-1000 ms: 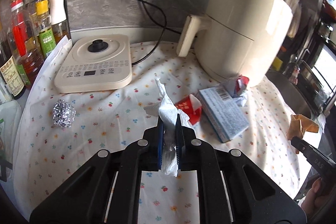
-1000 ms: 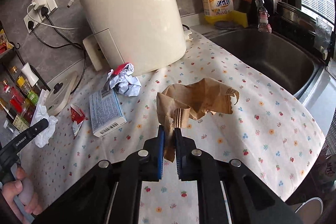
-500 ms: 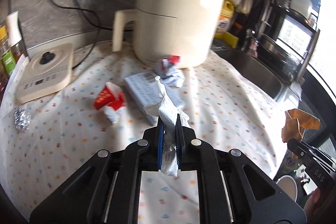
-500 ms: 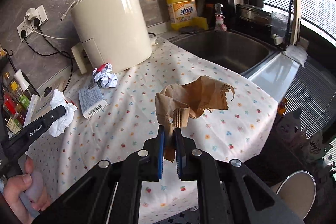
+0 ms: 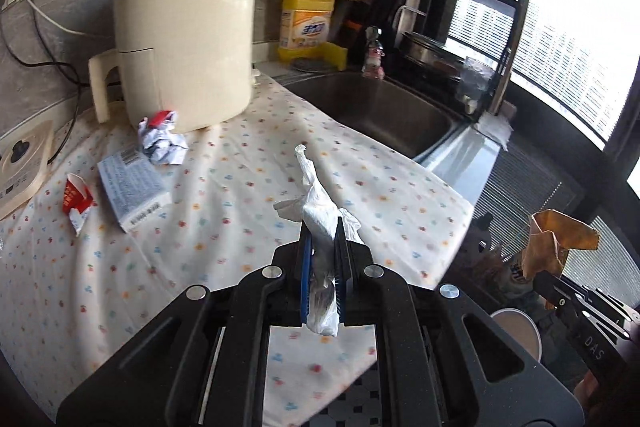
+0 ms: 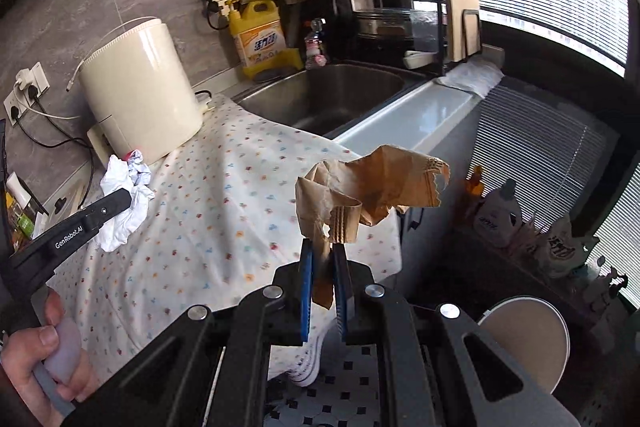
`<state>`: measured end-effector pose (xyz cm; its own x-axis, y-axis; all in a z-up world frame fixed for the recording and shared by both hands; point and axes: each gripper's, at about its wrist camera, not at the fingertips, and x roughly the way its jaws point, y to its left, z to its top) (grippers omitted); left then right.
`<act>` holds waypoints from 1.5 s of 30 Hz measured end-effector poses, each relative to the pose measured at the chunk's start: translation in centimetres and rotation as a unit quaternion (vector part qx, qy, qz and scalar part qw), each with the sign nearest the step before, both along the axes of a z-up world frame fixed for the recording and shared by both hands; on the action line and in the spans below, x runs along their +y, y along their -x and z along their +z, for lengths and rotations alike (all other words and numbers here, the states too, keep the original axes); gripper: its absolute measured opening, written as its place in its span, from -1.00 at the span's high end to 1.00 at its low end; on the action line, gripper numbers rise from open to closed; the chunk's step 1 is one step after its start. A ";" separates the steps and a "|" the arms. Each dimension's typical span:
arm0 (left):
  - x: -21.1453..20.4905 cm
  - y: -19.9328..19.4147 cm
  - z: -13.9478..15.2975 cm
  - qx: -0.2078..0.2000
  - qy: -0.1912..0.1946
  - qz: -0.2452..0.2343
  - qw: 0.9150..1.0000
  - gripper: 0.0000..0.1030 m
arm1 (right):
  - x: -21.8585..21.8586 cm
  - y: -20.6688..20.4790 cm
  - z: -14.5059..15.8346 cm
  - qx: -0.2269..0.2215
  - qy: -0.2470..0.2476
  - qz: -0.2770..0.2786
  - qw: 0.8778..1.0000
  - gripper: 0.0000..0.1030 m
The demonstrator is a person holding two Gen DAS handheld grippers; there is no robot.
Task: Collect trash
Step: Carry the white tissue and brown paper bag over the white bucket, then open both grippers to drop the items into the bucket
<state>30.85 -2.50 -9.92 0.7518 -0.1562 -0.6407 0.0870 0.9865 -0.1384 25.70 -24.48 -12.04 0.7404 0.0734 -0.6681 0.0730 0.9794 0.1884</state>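
Note:
My left gripper (image 5: 323, 251) is shut on a crumpled white tissue (image 5: 318, 203) and holds it above the counter's front edge. My right gripper (image 6: 324, 259) is shut on a torn brown paper bag (image 6: 372, 187), held past the counter edge over the floor. A round bin (image 6: 524, 339) stands on the floor at lower right; it also shows in the left wrist view (image 5: 520, 335). On the floral cloth (image 5: 224, 203) lie a crumpled paper ball (image 5: 160, 143), a blue-white box (image 5: 134, 183) and a red wrapper (image 5: 76, 197).
A cream air fryer (image 5: 184, 39) stands at the back of the counter. A steel sink (image 5: 376, 111) lies to its right, with a yellow detergent bottle (image 5: 306, 19) and a dish rack (image 5: 464, 15) behind. An induction cooker (image 5: 20, 167) is at the left. Bottles (image 6: 496, 215) stand on the floor.
Both grippers have swung right and pulled back from the counter with their trash still held. The floor and bin have come into view.

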 end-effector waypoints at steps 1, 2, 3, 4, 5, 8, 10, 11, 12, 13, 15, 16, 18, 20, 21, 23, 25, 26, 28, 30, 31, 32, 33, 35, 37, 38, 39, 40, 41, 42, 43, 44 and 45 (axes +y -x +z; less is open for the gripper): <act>-1.4 0.3 -0.1 0.002 -0.001 -0.007 1.000 0.80 | -1.2 0.5 -0.1 0.001 -0.001 -0.007 1.000 0.80; -2.7 0.5 -0.2 0.004 -0.001 -0.014 1.000 0.80 | -2.5 1.2 -0.1 0.002 -0.003 -0.016 1.000 0.80; -3.8 0.7 -0.3 0.006 -0.003 -0.019 1.000 0.80 | -3.7 1.7 -0.2 0.003 -0.004 -0.023 1.000 0.80; -4.9 1.1 -0.3 0.006 -0.004 -0.028 1.000 0.80 | -4.8 2.2 -0.3 0.004 -0.006 -0.030 1.000 0.80; -6.3 1.4 -0.4 0.006 -0.006 -0.038 0.999 0.80 | -5.8 2.7 -0.4 0.005 -0.006 -0.037 0.999 0.80; -9.6 2.4 -0.9 0.008 -0.008 -0.059 0.998 0.80 | -9.0 4.4 -0.9 0.008 -0.007 -0.056 0.998 0.80; -11.7 2.9 -1.4 0.012 -0.008 -0.071 0.997 0.80 | -11.0 5.6 -1.2 0.012 -0.008 -0.069 0.998 0.80; -12.6 3.3 -1.5 0.013 -0.008 -0.077 0.997 0.80 | -11.8 6.2 -1.4 0.014 -0.008 -0.074 0.997 0.80; -13.6 3.6 -1.8 0.013 -0.006 -0.084 0.996 0.80 | -12.8 6.8 -1.6 0.017 -0.006 -0.080 0.997 0.80; -14.6 3.9 -2.1 0.015 -0.005 -0.089 0.996 0.80 | -13.6 7.3 -1.9 0.020 -0.005 -0.085 0.996 0.80; -16.5 4.5 -2.7 0.020 -0.003 -0.102 0.995 0.80 | -15.4 8.4 -2.5 0.028 -0.004 -0.098 0.995 0.80; -17.4 4.9 -3.0 0.022 -0.002 -0.107 0.994 0.80 | -16.2 9.0 -2.8 0.032 -0.003 -0.104 0.994 0.80; -19.1 5.4 -3.7 0.027 -0.002 -0.119 0.993 0.80 | -17.7 9.9 -3.5 0.040 -0.002 -0.114 0.993 0.80; -20.8 5.9 -4.3 0.031 -0.001 -0.131 0.991 0.80 | -19.0 10.8 -4.1 0.047 -0.001 -0.122 0.991 0.80; -21.6 6.2 -4.6 0.033 0.000 -0.137 0.990 0.80 | -19.6 11.2 -4.5 0.050 -0.001 -0.125 0.991 0.80; -23.0 6.7 -5.3 0.038 0.000 -0.147 0.988 0.80 | -20.5 12.0 -5.2 0.058 -0.002 -0.129 0.990 0.80; -24.2 7.0 -6.0 0.043 0.001 -0.155 0.987 0.80 | -21.2 12.5 -5.9 0.065 -0.003 -0.132 0.989 0.80; -24.8 7.2 -6.3 0.045 0.000 -0.160 0.986 0.80 | -21.5 12.7 -6.3 0.068 -0.004 -0.134 0.989 0.80; -25.6 7.3 -6.9 0.049 -0.001 -0.166 0.985 0.80 | -22.0 12.9 -7.2 0.075 -0.009 -0.134 0.988 0.80; -26.2 7.4 -7.4 0.053 -0.003 -0.170 0.984 0.80 | -22.3 12.9 -8.0 0.081 -0.011 -0.133 0.988 0.78; -26.4 7.4 -7.6 0.055 -0.004 -0.171 0.984 0.80 | -22.5 12.9 -8.4 0.083 -0.016 -0.131 0.988 0.77; -26.5 7.3 -7.9 0.057 -0.006 -0.172 0.983 0.80 | -22.5 12.8 -8.8 0.085 -0.019 -0.129 0.988 0.75; -26.7 7.3 -8.1 0.060 -0.007 -0.172 0.983 0.80 | -22.6 12.7 -9.2 0.087 -0.021 -0.128 0.988 0.75; -27.0 7.2 -8.6 0.065 -0.011 -0.173 0.983 0.80 | -22.8 12.5 -9.9 0.091 -0.025 -0.125 0.988 0.75; -27.4 7.2 -9.1 0.068 -0.015 -0.174 0.982 0.80 | -23.0 12.3 -10.7 0.094 -0.029 -0.126 0.987 0.65; -27.5 7.1 -9.3 0.070 -0.016 -0.175 0.982 0.80 | -23.1 12.2 -11.0 0.096 -0.033 -0.126 0.987 0.50; -27.7 7.1 -9.6 0.073 -0.017 -0.176 0.982 0.80 | -23.2 12.1 -11.3 0.098 -0.037 -0.126 0.987 0.36; -27.9 7.1 -9.9 0.075 -0.018 -0.177 0.981 0.80 | -23.4 12.1 -11.6 0.098 -0.041 -0.127 0.986 0.12; -28.2 7.1 -10.1 0.077 -0.019 -0.178 0.981 0.80 | -23.6 12.2 -11.8 0.100 -0.041 -0.131 0.985 0.11; -28.4 7.1 -10.4 0.079 -0.019 -0.179 0.980 0.80 | -23.8 12.3 -12.1 0.105 -0.042 -0.135 0.984 0.11; -28.6 7.0 -10.6 0.081 -0.018 -0.182 0.980 0.80 | -24.0 12.5 -12.4 0.110 -0.044 -0.141 0.983 0.12; -28.9 7.0 -10.9 0.083 -0.017 -0.183 0.979 0.80 | -24.3 12.8 -12.6 0.113 -0.047 -0.148 0.981 0.12; -29.1 6.9 -11.1 0.086 -0.016 -0.183 0.979 0.80 | -24.7 13.1 -12.7 0.115 -0.048 -0.154 0.980 0.12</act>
